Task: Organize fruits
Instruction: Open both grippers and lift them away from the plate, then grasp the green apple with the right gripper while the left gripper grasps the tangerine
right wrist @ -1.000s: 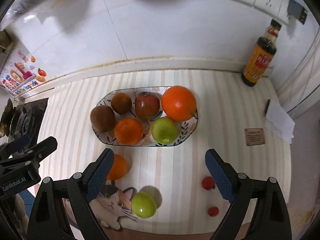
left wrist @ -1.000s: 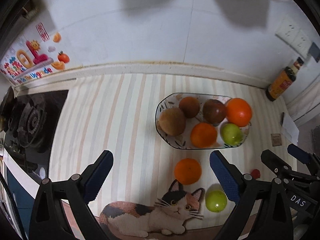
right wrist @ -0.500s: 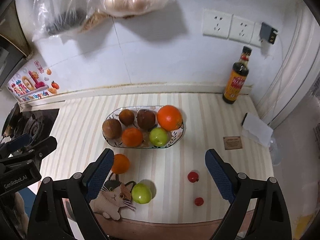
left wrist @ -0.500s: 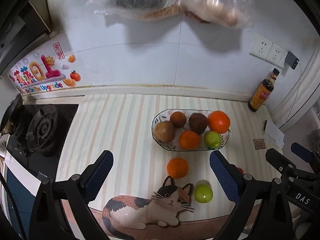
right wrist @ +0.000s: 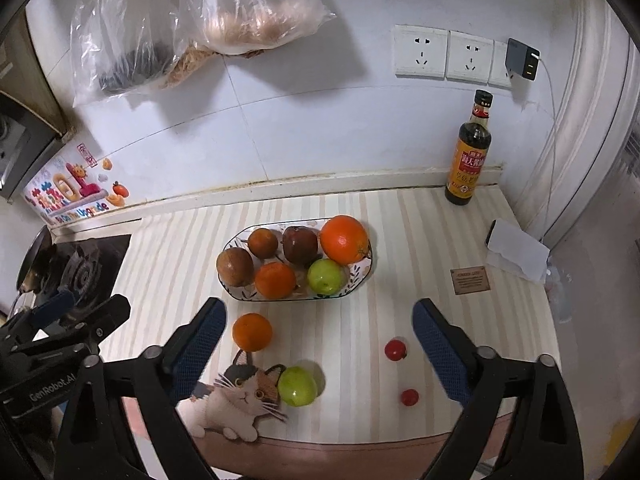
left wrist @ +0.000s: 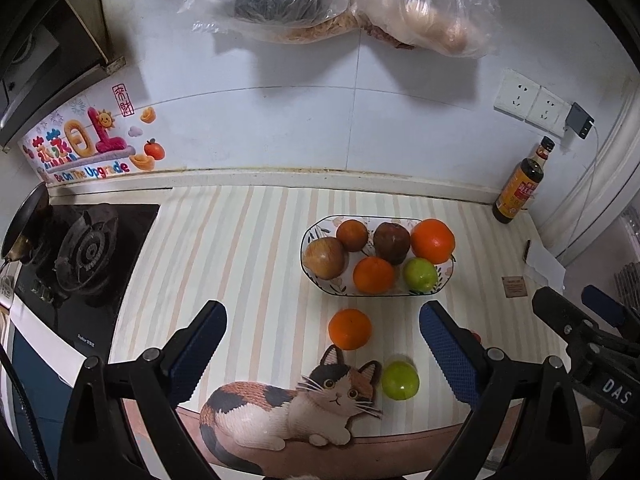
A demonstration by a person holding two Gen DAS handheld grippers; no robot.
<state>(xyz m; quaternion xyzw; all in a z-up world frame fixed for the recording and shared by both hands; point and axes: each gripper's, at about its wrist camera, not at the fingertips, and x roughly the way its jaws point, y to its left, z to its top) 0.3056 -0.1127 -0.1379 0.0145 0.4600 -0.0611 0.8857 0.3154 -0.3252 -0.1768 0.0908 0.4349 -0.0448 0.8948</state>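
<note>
White tiled wall ahead of both grippers, clear plastic bags hanging high. Cream striped countertop mat below, black gas hob far left. Oval patterned fruit bowl ahead holds six fruits. Left gripper spread, empty; loose orange between its fingers. Right gripper spread, just been opening, empty; green apple and two small red tomatoes between its fingers.

A cherry tomato hides, seemingly, behind the left hand-held gripper.
</note>
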